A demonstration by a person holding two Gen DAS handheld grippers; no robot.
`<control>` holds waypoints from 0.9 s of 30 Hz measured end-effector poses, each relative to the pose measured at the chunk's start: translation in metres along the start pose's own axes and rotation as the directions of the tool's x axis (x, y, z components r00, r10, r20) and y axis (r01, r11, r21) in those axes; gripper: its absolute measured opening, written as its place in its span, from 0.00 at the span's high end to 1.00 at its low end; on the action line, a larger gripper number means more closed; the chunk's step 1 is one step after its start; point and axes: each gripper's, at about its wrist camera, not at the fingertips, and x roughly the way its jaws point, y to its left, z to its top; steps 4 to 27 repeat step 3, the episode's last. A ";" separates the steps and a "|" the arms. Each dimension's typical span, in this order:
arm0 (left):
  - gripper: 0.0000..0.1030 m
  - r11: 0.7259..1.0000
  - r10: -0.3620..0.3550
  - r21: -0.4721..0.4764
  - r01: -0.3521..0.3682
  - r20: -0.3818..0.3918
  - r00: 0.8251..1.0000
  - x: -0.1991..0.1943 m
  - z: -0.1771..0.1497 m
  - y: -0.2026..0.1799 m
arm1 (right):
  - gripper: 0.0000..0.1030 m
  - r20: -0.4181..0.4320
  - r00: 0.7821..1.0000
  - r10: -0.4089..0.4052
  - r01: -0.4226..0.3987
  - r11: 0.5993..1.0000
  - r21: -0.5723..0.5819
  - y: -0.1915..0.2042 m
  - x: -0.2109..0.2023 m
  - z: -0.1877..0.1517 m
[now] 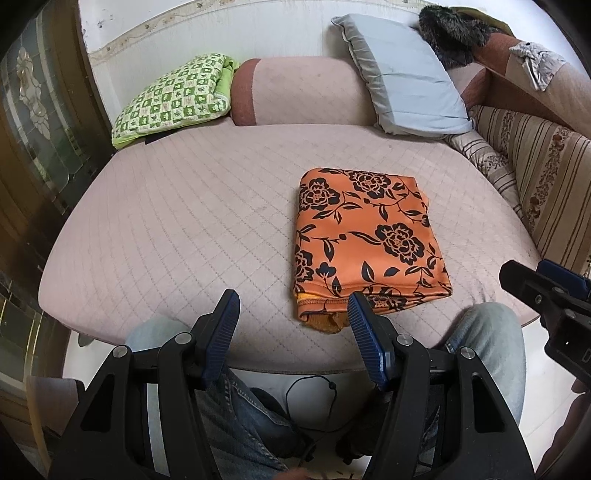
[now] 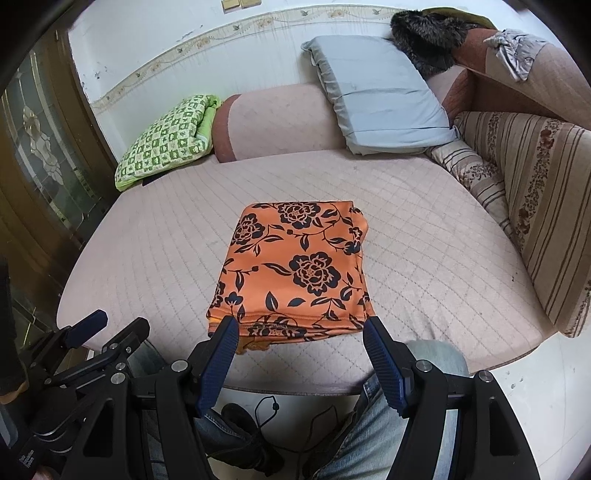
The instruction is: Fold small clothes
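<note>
An orange garment with black flowers (image 1: 365, 240) lies folded into a neat rectangle on the pink quilted sofa seat (image 1: 184, 221); it also shows in the right wrist view (image 2: 291, 269). My left gripper (image 1: 293, 304) is open and empty, held above the seat's front edge, just left of the garment's near edge. My right gripper (image 2: 299, 328) is open and empty, its fingers straddling the garment's near edge without touching it. The right gripper also shows at the right edge of the left wrist view (image 1: 546, 288), and the left gripper at the lower left of the right wrist view (image 2: 92, 332).
A green checked folded blanket (image 1: 173, 99) and a pale blue pillow (image 1: 402, 74) lie at the back. A striped cushion (image 1: 535, 177) lines the right side. A dark furry item (image 1: 454, 29) and grey cloth (image 1: 535, 62) sit on the backrest. My jeans-clad knees (image 1: 487, 332) press the seat's front.
</note>
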 end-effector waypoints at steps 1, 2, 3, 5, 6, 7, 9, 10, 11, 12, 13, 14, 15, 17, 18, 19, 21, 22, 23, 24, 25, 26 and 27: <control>0.41 1.000 0.001 0.003 -0.001 0.001 1.000 0.003 0.002 -0.001 | 0.34 0.000 1.000 0.000 0.000 1.000 0.001 -0.001 0.002 0.001; 0.41 1.000 0.004 0.005 -0.004 0.001 1.000 0.006 0.003 -0.002 | 0.34 0.001 1.000 0.002 -0.002 1.000 0.002 -0.002 0.004 0.004; 0.41 1.000 0.013 0.008 -0.013 -0.004 1.000 0.011 0.005 -0.003 | 0.34 0.003 1.000 0.004 -0.004 1.000 0.004 -0.004 0.007 0.006; 0.41 1.000 0.013 0.008 -0.013 -0.004 1.000 0.011 0.005 -0.003 | 0.34 0.003 1.000 0.004 -0.004 1.000 0.004 -0.004 0.007 0.006; 0.41 1.000 0.013 0.008 -0.013 -0.004 1.000 0.011 0.005 -0.003 | 0.34 0.003 1.000 0.004 -0.004 1.000 0.004 -0.004 0.007 0.006; 0.41 1.000 0.013 0.008 -0.013 -0.004 1.000 0.011 0.005 -0.003 | 0.34 0.003 1.000 0.004 -0.004 1.000 0.004 -0.004 0.007 0.006; 0.41 1.000 0.013 0.008 -0.013 -0.004 1.000 0.011 0.005 -0.003 | 0.34 0.003 1.000 0.004 -0.004 1.000 0.004 -0.004 0.007 0.006; 0.41 1.000 0.013 0.008 -0.013 -0.004 1.000 0.011 0.005 -0.003 | 0.34 0.003 1.000 0.004 -0.004 1.000 0.004 -0.004 0.007 0.006; 0.41 1.000 0.013 0.008 -0.013 -0.004 1.000 0.011 0.005 -0.003 | 0.34 0.003 1.000 0.004 -0.004 1.000 0.004 -0.004 0.007 0.006; 0.41 1.000 0.013 0.008 -0.013 -0.004 1.000 0.011 0.005 -0.003 | 0.34 0.003 1.000 0.004 -0.004 1.000 0.004 -0.004 0.007 0.006; 0.41 1.000 0.013 0.008 -0.013 -0.004 1.000 0.011 0.005 -0.003 | 0.34 0.003 1.000 0.004 -0.004 1.000 0.004 -0.004 0.007 0.006; 0.41 1.000 0.013 0.008 -0.013 -0.004 1.000 0.011 0.005 -0.003 | 0.34 0.003 1.000 0.004 -0.004 1.000 0.004 -0.004 0.007 0.006; 0.41 1.000 0.013 0.008 -0.013 -0.004 1.000 0.011 0.005 -0.003 | 0.34 0.003 1.000 0.004 -0.004 1.000 0.004 -0.004 0.007 0.006; 0.41 1.000 0.013 0.008 -0.013 -0.004 1.000 0.011 0.005 -0.003 | 0.34 0.003 1.000 0.004 -0.004 1.000 0.004 -0.004 0.007 0.006; 0.41 1.000 0.013 0.008 -0.013 -0.004 1.000 0.011 0.005 -0.003 | 0.34 0.003 1.000 0.004 -0.004 1.000 0.004 -0.004 0.007 0.006; 0.41 1.000 0.013 0.008 -0.013 -0.004 1.000 0.011 0.005 -0.003 | 0.34 0.003 1.000 0.004 -0.004 1.000 0.004 -0.004 0.007 0.006; 0.41 1.000 0.013 0.008 -0.013 -0.004 1.000 0.011 0.005 -0.003 | 0.34 0.003 1.000 0.004 -0.004 1.000 0.004 -0.004 0.007 0.006; 0.41 1.000 0.013 0.008 -0.013 -0.004 1.000 0.011 0.005 -0.003 | 0.34 0.003 1.000 0.004 -0.004 1.000 0.004 -0.004 0.007 0.006; 0.41 1.000 0.013 0.008 -0.013 -0.004 1.000 0.011 0.005 -0.003 | 0.34 0.003 1.000 0.004 -0.004 1.000 0.004 -0.004 0.007 0.006; 0.41 1.000 0.013 0.008 -0.013 -0.004 1.000 0.011 0.005 -0.003 | 0.34 0.003 1.000 0.004 -0.004 1.000 0.004 -0.004 0.007 0.006; 0.41 1.000 0.013 0.008 -0.013 -0.004 1.000 0.011 0.005 -0.003 | 0.34 0.003 1.000 0.004 -0.004 1.000 0.004 -0.004 0.007 0.006; 0.41 1.000 0.013 0.008 -0.013 -0.004 1.000 0.011 0.005 -0.003 | 0.34 0.003 1.000 0.004 -0.004 1.000 0.004 -0.004 0.007 0.006; 0.41 1.000 0.013 0.008 -0.013 -0.004 1.000 0.011 0.005 -0.003 | 0.34 0.003 1.000 0.004 -0.004 1.000 0.004 -0.004 0.007 0.006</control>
